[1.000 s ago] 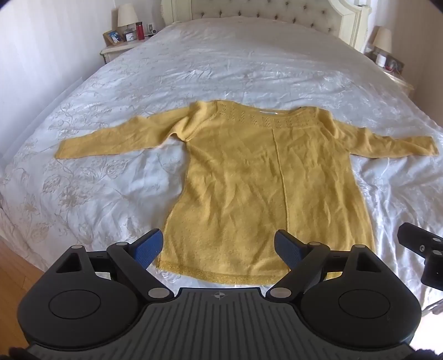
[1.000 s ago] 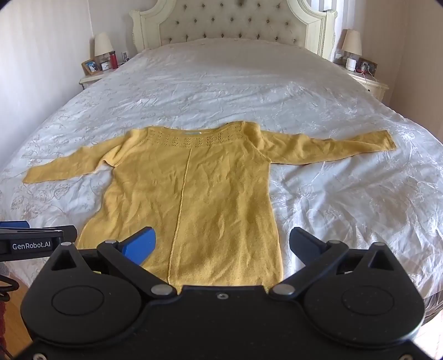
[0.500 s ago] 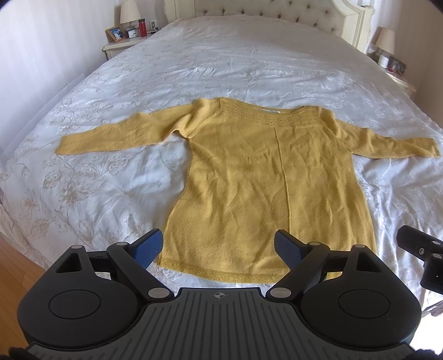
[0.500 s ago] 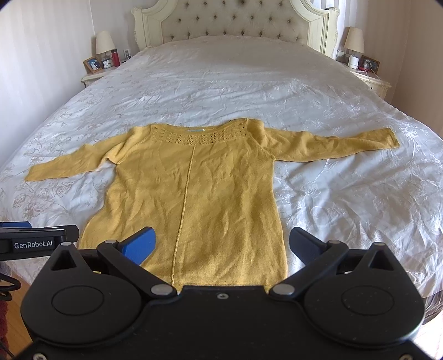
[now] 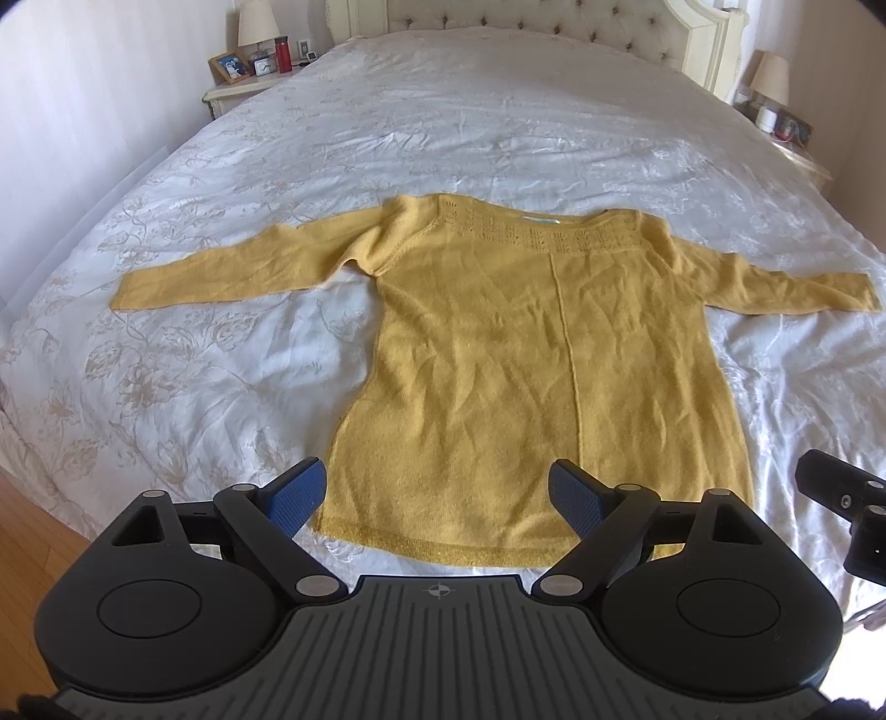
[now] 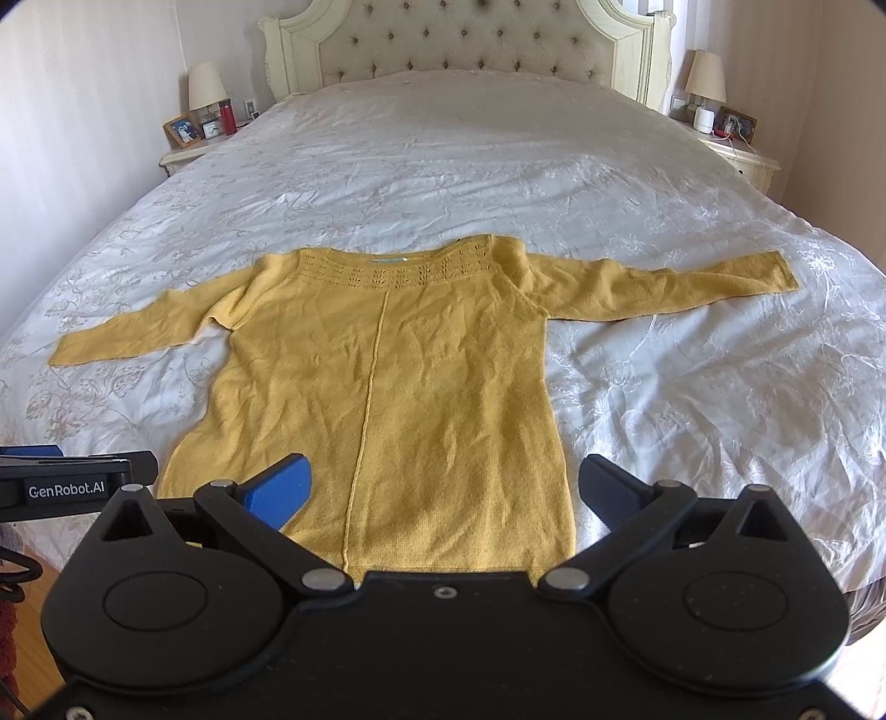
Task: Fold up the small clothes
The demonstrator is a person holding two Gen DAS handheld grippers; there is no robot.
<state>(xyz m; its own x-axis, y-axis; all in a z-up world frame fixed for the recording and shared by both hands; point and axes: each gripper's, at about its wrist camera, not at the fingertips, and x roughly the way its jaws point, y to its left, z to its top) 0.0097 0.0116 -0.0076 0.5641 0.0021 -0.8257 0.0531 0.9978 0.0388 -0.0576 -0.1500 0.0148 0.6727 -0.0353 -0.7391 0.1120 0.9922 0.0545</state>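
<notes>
Both sets of jaws held wide and empty, the left gripper [image 5: 437, 493] is poised over the hem's left corner and the right gripper [image 6: 446, 487] over its right, the yellow sweater [image 5: 531, 365] stretched lengthwise away toward the headboard [image 6: 465, 41].

Yellow sweater [image 6: 387, 387] flat on bed [image 6: 692, 387] — sleeves spread.

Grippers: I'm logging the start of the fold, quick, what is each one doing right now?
Left gripper: open, holding nothing, above the yellow sweater's hem.
Right gripper: open, holding nothing, above the hem too.
</notes>
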